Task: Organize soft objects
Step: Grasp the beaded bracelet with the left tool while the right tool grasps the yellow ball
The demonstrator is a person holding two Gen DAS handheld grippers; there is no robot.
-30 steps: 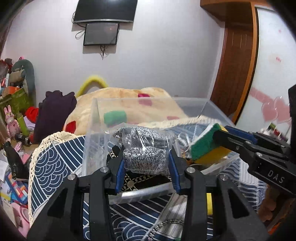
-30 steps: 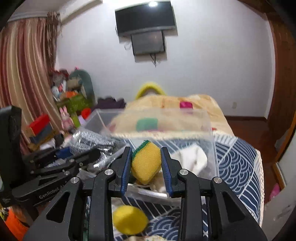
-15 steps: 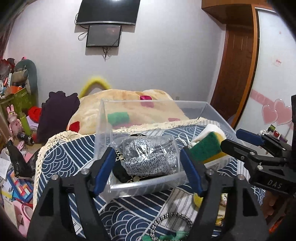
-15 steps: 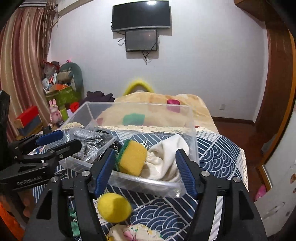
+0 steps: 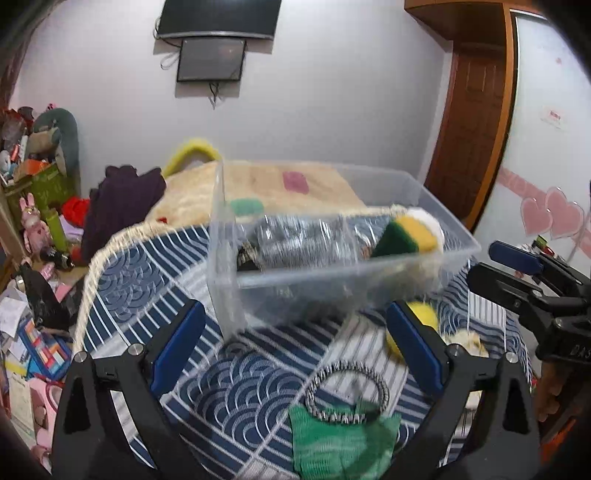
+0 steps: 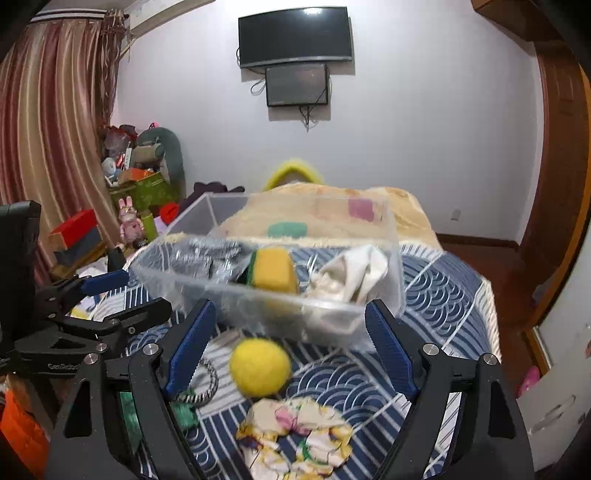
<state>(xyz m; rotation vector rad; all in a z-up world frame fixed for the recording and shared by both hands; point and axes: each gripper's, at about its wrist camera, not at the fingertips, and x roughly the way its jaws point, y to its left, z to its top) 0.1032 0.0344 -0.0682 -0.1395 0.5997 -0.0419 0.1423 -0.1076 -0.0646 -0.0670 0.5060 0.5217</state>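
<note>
A clear plastic bin [image 5: 332, 273] [image 6: 258, 302] stands on the blue patterned bedspread. In it lie a grey speckled cloth in plastic wrap [image 5: 295, 240] [image 6: 207, 254], a yellow-green sponge [image 5: 406, 236] [image 6: 275, 271] and a white cloth [image 6: 354, 273]. My left gripper [image 5: 295, 347] is open and empty in front of the bin. My right gripper [image 6: 288, 347] is open and empty, with a yellow ball [image 6: 260, 365] [image 5: 424, 317] lying between its fingers. A green cloth [image 5: 340, 443] with a beaded ring [image 5: 347, 391] and a floral scrunchie [image 6: 295, 439] lie nearer me.
A beige cushion with coloured patches [image 6: 332, 214] lies behind the bin. Toys and boxes [image 6: 140, 184] crowd the floor at left. A wooden door [image 5: 472, 129] is at right. A screen [image 6: 295, 33] hangs on the far wall.
Both grippers opened, dropping the wrapped grey cloth and the sponge into the bin, then drew back toward me and lower, so the ball, ring and green cloth now show.
</note>
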